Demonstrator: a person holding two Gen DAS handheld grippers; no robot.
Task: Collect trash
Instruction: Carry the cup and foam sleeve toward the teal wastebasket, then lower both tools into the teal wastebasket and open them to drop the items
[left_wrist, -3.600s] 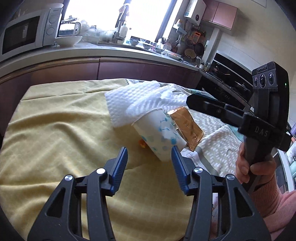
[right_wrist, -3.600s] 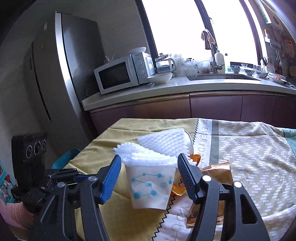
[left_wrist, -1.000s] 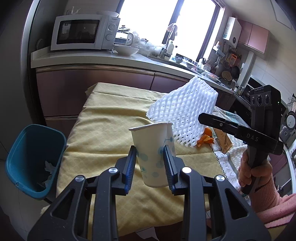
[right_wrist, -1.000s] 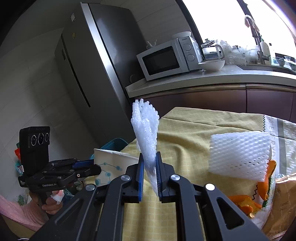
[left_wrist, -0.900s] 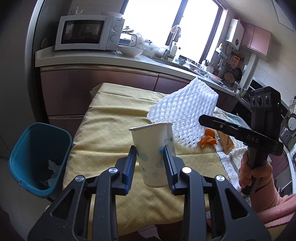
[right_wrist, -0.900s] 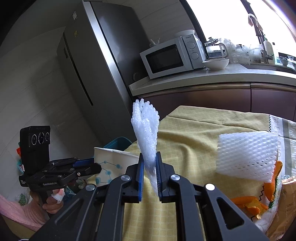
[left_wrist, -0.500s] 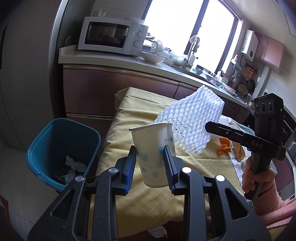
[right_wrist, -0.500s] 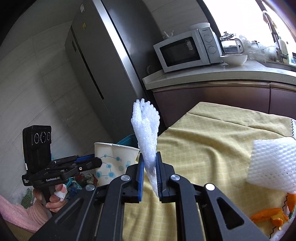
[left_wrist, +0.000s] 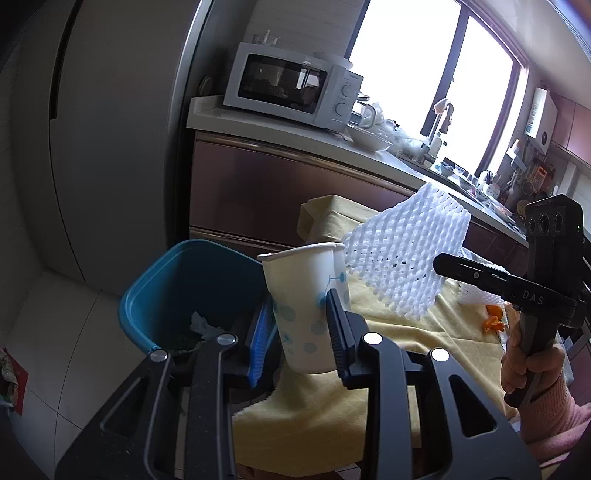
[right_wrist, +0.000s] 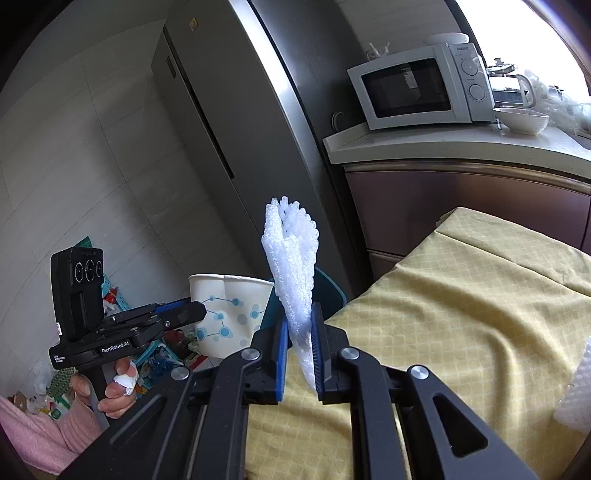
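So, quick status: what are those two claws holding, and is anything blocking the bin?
Left gripper shut on paper cup. Right gripper shut on foam net. Blue bin open beside the table, nothing blocking it.

— What stands beyond the left claw (left_wrist: 299, 301)?
— Up and ahead of it, a white microwave (left_wrist: 284, 86) on a pale counter (left_wrist: 295, 136), with dark red cabinet fronts (left_wrist: 258, 192) beneath. To the claw's upper left rises a tall steel fridge (left_wrist: 110, 129).
— And further right?
— A kettle (left_wrist: 364, 112), a white bowl (left_wrist: 367, 138), then a faucet (left_wrist: 441, 114) before a bright window (left_wrist: 406, 74), all well above and right of the claw.
— And around the right claw (right_wrist: 299, 314)?
— A rumpled yellow checked cloth (right_wrist: 461, 314) spreads below it and to its right. The microwave sits far up to its right.
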